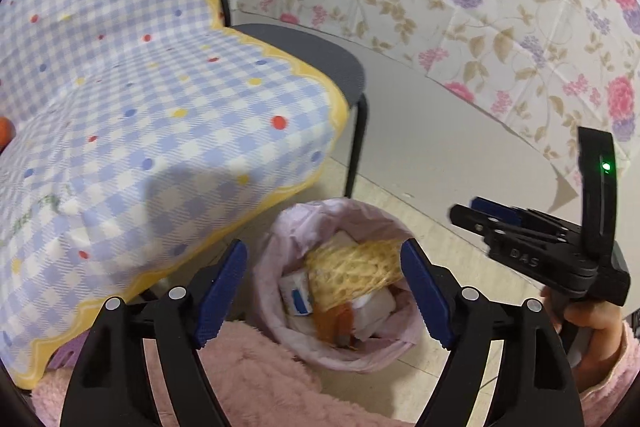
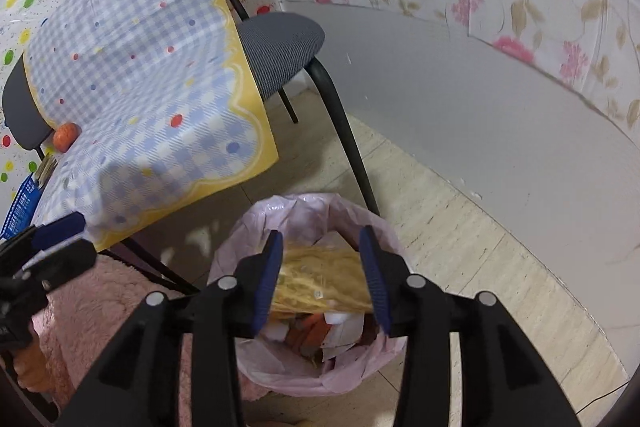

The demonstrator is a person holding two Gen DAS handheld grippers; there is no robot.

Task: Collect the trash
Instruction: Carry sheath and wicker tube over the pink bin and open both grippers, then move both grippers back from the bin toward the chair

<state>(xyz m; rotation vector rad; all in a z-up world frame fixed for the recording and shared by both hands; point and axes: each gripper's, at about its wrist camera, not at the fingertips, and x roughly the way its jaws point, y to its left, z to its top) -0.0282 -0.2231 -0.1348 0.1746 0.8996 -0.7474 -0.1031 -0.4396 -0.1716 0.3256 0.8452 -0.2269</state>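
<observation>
Beige tiled floor (image 2: 460, 227) under pink-lined bin (image 2: 256, 227), grey wall (image 2: 440, 99) behind; both hand-held grippers (image 1: 324, 283) (image 2: 322, 279) open, empty.

black tools (image 1: 324, 291) with blue ridged pads, silver screws; fluffy pink sleeve (image 1: 612, 379).

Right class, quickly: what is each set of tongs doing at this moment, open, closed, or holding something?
Left tongs: open, holding nothing, above the lined bin.
Right tongs: open, pads clear of the yellow netting bag lying in the bin below.
</observation>
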